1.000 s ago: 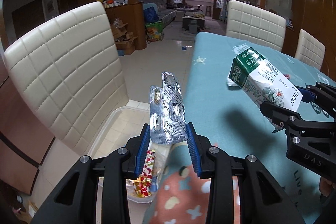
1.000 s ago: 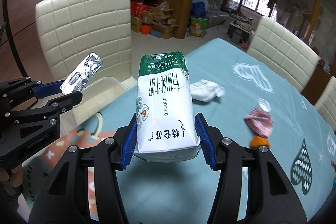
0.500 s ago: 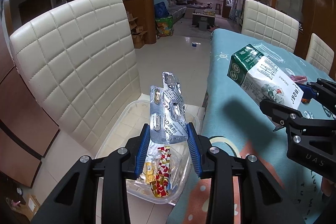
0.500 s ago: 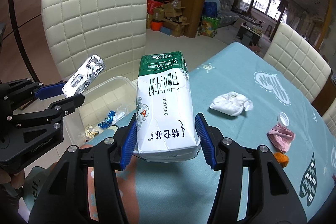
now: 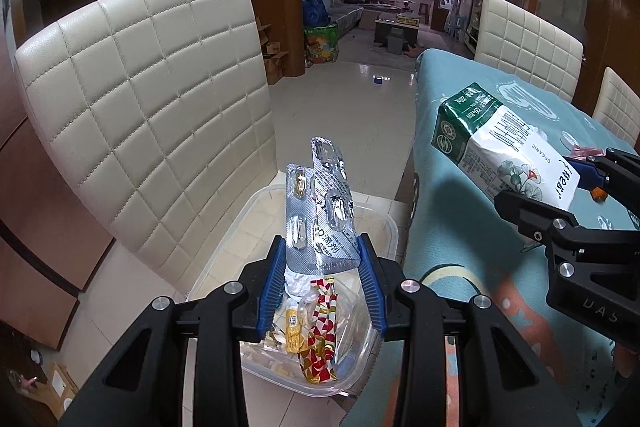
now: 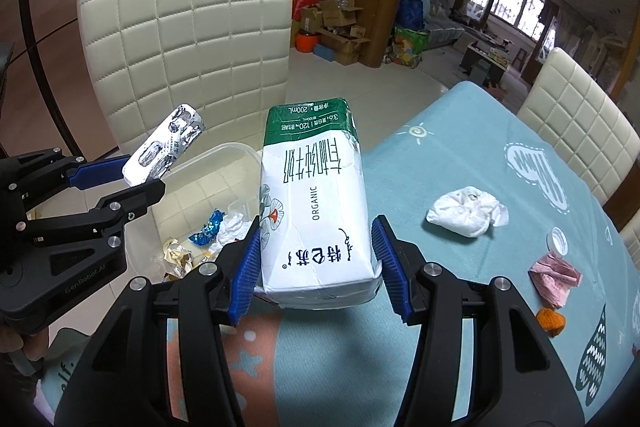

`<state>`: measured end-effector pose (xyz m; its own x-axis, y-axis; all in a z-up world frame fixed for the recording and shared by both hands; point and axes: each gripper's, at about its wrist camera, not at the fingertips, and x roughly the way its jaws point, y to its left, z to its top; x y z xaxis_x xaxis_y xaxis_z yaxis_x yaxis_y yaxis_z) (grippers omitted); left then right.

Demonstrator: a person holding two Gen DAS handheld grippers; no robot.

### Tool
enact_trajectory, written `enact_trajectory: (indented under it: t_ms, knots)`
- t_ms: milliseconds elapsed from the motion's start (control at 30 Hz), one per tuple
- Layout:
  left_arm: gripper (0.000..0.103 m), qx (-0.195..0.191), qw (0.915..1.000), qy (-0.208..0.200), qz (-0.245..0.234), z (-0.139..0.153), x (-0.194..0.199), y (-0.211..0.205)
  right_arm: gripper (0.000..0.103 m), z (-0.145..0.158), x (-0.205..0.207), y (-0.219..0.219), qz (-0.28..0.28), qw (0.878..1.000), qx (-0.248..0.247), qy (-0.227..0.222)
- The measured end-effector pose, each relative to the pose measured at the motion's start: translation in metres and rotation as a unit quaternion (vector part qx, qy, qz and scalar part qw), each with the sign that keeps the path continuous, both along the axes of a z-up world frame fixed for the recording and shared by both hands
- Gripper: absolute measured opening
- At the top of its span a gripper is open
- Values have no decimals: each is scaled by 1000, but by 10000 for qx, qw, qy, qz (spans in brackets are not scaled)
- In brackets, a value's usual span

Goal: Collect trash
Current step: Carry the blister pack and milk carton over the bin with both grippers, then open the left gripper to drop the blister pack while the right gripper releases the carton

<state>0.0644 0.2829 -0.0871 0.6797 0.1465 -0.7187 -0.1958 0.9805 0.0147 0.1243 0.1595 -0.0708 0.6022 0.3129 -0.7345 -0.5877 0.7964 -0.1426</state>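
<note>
My left gripper [image 5: 322, 263] is shut on silver blister packs [image 5: 320, 211] that stand upright between its blue pads, held over a clear plastic bin [image 5: 390, 231] on the chair seat. Wrappers and crumpled paper lie in the bin. My right gripper [image 6: 316, 267] is shut on a green and white milk carton [image 6: 314, 203], held above the table's edge beside the bin [image 6: 236, 151]. In the right wrist view the left gripper [image 6: 138, 183] and its blister packs [image 6: 166, 147] show at the left. The left wrist view shows the carton [image 5: 504, 151] at the right.
A cream quilted chair [image 5: 140, 99] stands behind the bin. On the teal tablecloth [image 6: 460, 163] lie a crumpled white tissue [image 6: 466, 213], a bottle cap [image 6: 558, 239], pink paper [image 6: 554, 277] and an orange scrap [image 6: 550, 321]. More cream chairs [image 6: 576, 123] stand at the far side.
Both grippers have moved left from over the table toward the chair, carrying their loads. The left one now hangs over the bin, whose contents have come into view.
</note>
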Motion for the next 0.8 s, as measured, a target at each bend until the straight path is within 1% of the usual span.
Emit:
enact_trajectory:
  t_ms: [167,200,233,267,300,500,600,800]
  knots:
    - [39,-118,9999,3,-5,-2,5,3,55,-5,3,4,22,10000,-22,46]
    - [51,-129,9999,23,-18,-3,6,3,55,-5,4,5,23,10000,-20,66]
    - [68,-158,9998,66,-37,-5,7,3,55,-6,5,5,18,10000,-16,84]
    - [74,-164,9998,71,-19,-6,7,2,55,-6,6,4,12,10000,-18,87]
    - [76,-157,9999,17,7,-6,6,2,55,-6,7,4,8,10000,-22,91]
    - [76,-65,10000,-1,12,-6,2,2,55,-7,8,5,22,9999,-30,97]
    - [76,96,9999,-17,28,-5,-2,1,55,-7,8,8,59,9999,-47,93]
    - [76,290,9996,-49,54,-4,-7,2,56,-7,6,16,171,9998,-73,65]
